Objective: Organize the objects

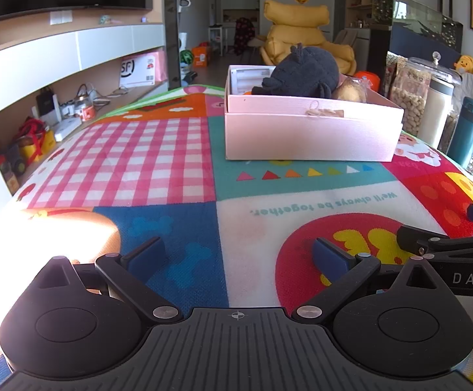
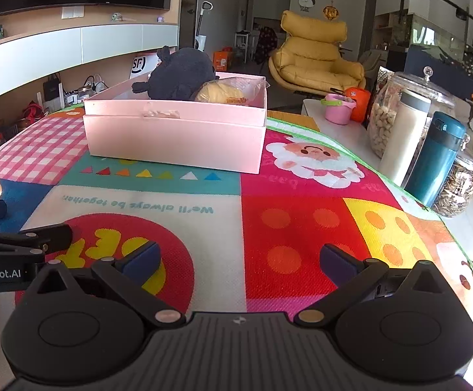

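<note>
A pink box (image 1: 311,137) stands on the colourful mat (image 1: 158,163), also in the right wrist view (image 2: 174,137). A dark plush toy (image 1: 304,73) (image 2: 181,73) and a wrapped yellow bun (image 1: 350,89) (image 2: 226,93) lie inside it. My left gripper (image 1: 239,257) is open and empty, low over the mat, well short of the box. My right gripper (image 2: 239,260) is open and empty beside it, also short of the box. Each gripper's side shows at the edge of the other's view.
To the right of the mat stand a jar of nuts (image 2: 386,120), a white bottle (image 2: 406,137), a teal flask (image 2: 438,159) and a jar of seeds (image 2: 458,189). A pink toy bucket (image 2: 339,107) sits behind. Shelves (image 1: 57,120) run along the left.
</note>
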The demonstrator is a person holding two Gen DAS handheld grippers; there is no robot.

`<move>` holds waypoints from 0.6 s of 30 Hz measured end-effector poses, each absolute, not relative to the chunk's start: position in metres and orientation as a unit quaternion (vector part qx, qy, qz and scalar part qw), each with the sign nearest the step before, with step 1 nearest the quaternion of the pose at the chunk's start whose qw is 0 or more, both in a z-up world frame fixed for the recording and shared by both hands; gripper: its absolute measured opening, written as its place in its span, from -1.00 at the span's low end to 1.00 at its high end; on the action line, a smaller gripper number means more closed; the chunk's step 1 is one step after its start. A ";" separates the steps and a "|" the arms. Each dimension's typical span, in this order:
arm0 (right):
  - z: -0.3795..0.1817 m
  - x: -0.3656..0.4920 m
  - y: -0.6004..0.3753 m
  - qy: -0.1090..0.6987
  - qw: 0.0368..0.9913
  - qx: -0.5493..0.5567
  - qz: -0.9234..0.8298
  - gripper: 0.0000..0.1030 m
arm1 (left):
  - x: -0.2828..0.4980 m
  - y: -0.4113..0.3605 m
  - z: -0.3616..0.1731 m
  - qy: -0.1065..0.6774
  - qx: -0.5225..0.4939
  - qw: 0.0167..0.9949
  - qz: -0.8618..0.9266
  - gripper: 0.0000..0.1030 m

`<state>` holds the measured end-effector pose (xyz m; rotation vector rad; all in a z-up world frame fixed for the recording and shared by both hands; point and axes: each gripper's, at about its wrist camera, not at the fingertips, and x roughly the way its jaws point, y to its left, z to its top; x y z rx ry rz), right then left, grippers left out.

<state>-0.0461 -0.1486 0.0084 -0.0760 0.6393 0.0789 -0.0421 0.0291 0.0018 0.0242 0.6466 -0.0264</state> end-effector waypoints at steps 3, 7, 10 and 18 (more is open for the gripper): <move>0.007 -0.043 -0.157 0.323 0.945 -0.006 0.047 1.00 | -0.042 0.029 0.002 0.318 0.012 0.948 -0.013 0.96; 0.006 -0.044 -0.153 0.322 0.946 -0.012 0.041 1.00 | -0.042 0.029 0.002 0.318 0.011 0.948 -0.013 0.96; 0.006 -0.043 -0.153 0.323 0.946 -0.010 0.041 1.00 | -0.042 0.029 0.002 0.318 0.012 0.948 -0.011 0.96; 0.006 -0.043 -0.154 0.323 0.946 -0.007 0.041 1.00 | -0.040 0.029 0.001 0.319 0.009 0.948 -0.010 0.97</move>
